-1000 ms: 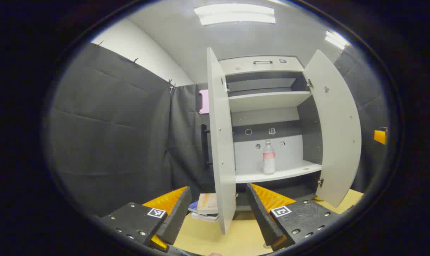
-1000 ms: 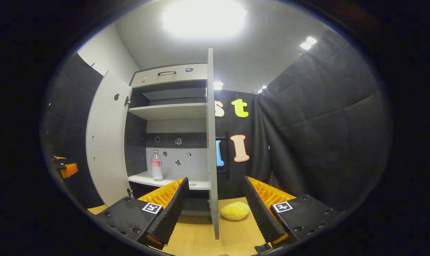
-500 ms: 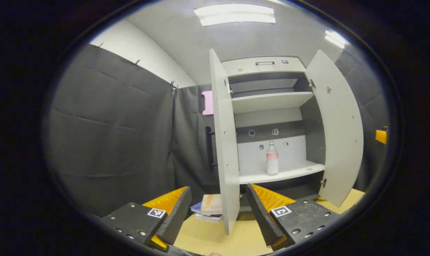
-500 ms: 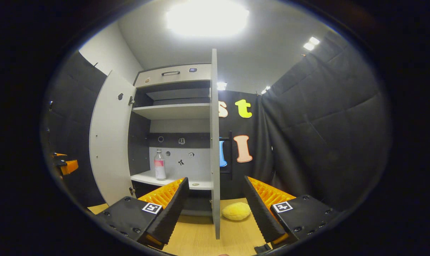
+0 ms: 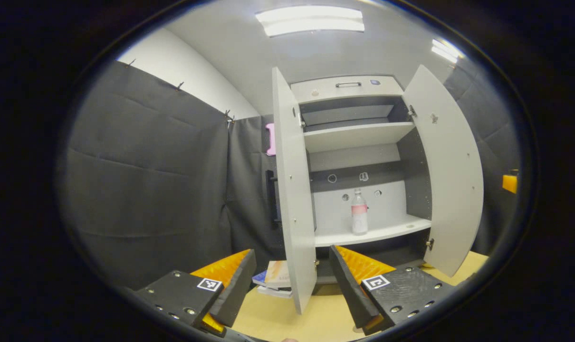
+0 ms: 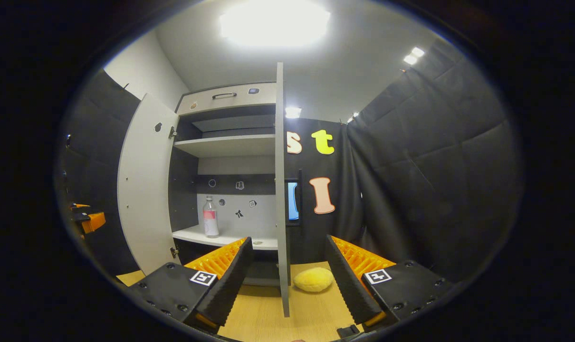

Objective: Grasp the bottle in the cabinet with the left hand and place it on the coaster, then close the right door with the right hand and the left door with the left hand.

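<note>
I have the left gripper (image 5: pixel 287 285) open and empty, hanging low over the tabletop (image 5: pixel 278 318) and well short of the cabinet (image 5: pixel 359 156). The right gripper (image 6: pixel 287 280) is open and empty too, with the edge of the right door (image 6: pixel 280 190) between its fingers from where I look.

The bottle (image 5: pixel 359 217) stands upright on the cabinet's lower shelf (image 5: pixel 373 233), roughly mid-shelf and clear of both side walls. In the right gripper view I find the same bottle (image 6: pixel 210 217) just inside the left door (image 6: pixel 142 190). Both doors stand wide open.

It looks like a small clear plastic bottle with a pinkish label band around its middle. I judge it light, perhaps partly filled, though I cannot tell the level from here. Thin plastic of this kind should give under a hard squeeze, and the smooth wall may be slippery, so I would close gently and only as firmly as needed. The best hold, to my mind, is across the body at or just below the label, low enough that the bottle does not swing or tip when lifted off the shelf. The neck seems too narrow for a steady grip.

I cannot pick out the coaster from either view.
</note>
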